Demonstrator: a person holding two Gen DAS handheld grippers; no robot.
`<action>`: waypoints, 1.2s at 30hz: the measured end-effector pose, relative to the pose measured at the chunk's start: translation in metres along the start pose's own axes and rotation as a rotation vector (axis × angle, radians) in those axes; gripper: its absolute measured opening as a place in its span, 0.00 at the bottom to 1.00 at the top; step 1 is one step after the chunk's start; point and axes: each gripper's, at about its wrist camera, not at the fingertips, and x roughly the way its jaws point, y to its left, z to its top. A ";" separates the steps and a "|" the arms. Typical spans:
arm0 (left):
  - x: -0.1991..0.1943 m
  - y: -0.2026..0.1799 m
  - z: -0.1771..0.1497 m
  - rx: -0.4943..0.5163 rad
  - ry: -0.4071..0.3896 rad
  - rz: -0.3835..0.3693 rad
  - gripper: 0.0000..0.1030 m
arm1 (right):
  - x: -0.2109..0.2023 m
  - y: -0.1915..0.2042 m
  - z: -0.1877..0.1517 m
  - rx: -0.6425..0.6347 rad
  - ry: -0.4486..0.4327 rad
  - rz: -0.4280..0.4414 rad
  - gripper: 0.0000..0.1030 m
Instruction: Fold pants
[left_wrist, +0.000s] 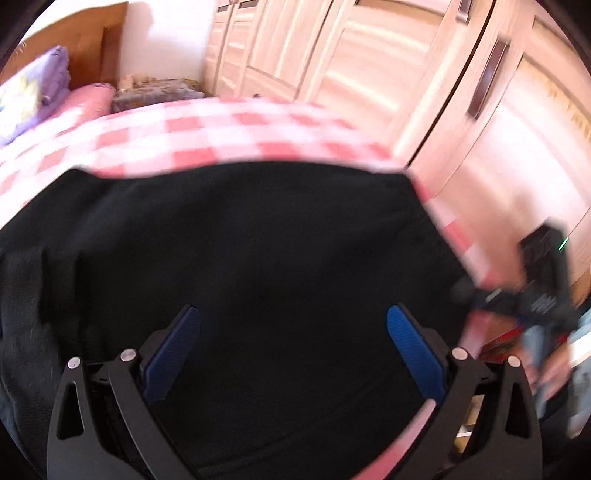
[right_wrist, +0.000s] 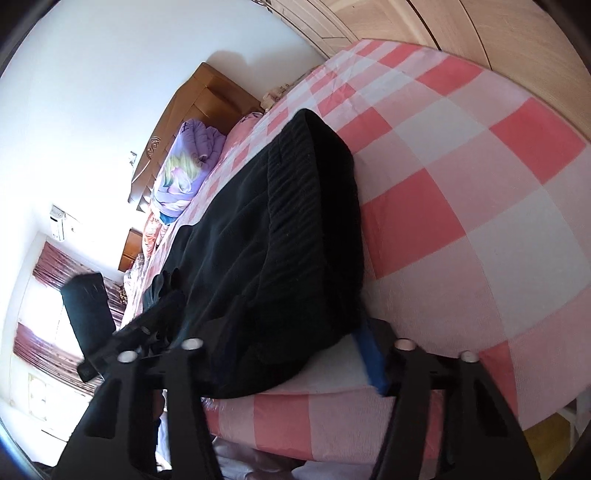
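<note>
Bed (right_wrist: 480, 184): broad flat surface under a pink-and-white checked sheet of fine weave; far corners cut off by the lens rim, near edge rounded, underside not legible.

Wardrobe (left_wrist: 369, 55): pale wood panelled doors beyond the bed's far edge, heavily smeared by blur in the left wrist view; dark handles barely legible.

Headboard (right_wrist: 207, 96): brown carved wood at the bed's head end, lower part hidden behind a bunched purple quilt (right_wrist: 188, 162).

Pants (right_wrist: 288, 221): black, soft and fuzzy, with a ribbed knit band; laid lengthwise from the near edge of the bed toward the head end, doubled into a thick layer. Folds and seams largely lost in the black; extent past the left gripper's frame not determinable.

Left gripper (left_wrist: 293, 321): released, blue ribbed pads spread wide above the pants (left_wrist: 240, 240), nothing pinched. Contact with the cloth not determinable.

Right gripper (right_wrist: 295, 325): clenched on the pants' thick fold at the bed's near edge; one blue pad showing against the cloth, the other buried beneath it.
</note>
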 end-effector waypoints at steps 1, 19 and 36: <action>0.000 -0.005 0.011 0.001 0.008 -0.029 0.98 | -0.004 0.006 -0.005 -0.033 -0.047 -0.002 0.35; 0.180 -0.197 0.083 0.699 0.703 0.573 0.98 | -0.006 0.091 -0.069 -0.438 -0.375 -0.412 0.31; 0.086 -0.146 0.112 0.602 0.630 0.433 0.23 | -0.027 0.126 -0.129 -0.647 -0.313 -0.069 0.92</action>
